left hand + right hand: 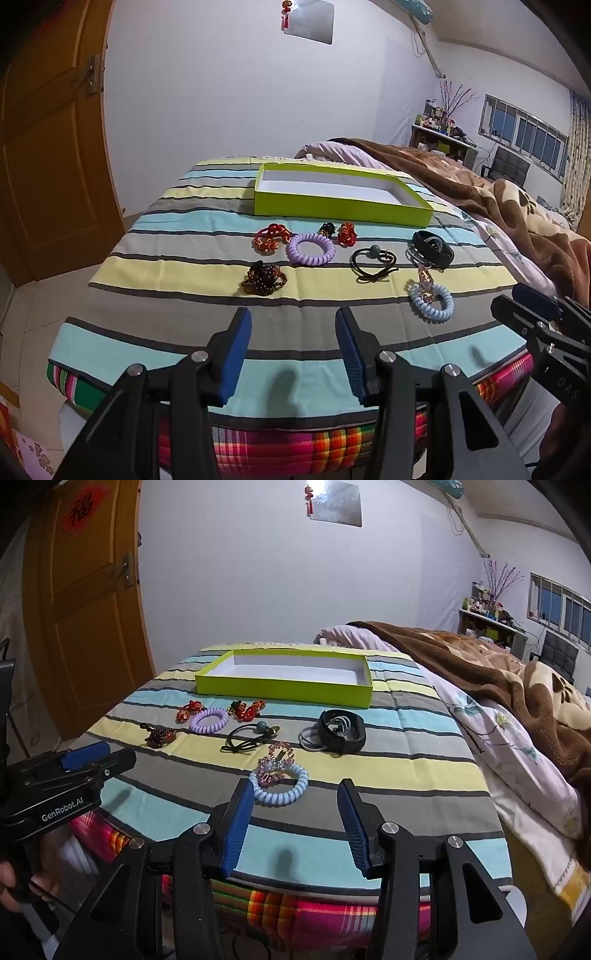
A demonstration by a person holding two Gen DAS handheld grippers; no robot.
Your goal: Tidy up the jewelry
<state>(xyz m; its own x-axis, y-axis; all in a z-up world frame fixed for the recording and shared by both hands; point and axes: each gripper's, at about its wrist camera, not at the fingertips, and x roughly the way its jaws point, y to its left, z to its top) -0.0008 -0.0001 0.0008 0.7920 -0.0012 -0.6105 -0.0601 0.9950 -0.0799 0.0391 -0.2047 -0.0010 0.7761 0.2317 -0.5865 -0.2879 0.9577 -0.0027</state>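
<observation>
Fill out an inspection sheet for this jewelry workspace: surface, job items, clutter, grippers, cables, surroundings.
Surface: striped cloth over a raised pad.
Job's things: empty green box at the far side; purple coil tie, blue coil tie with a beaded clip lying on it, black band, black elastic tie, red and dark beaded pieces, all loose on the cloth.
Clutter: nothing seen.
Grippers: left gripper open, empty; right gripper open, empty, just short of the blue coil tie.
Cables: white cord coiled at the black band.
Surroundings: brown blanket, wooden door, window.
</observation>
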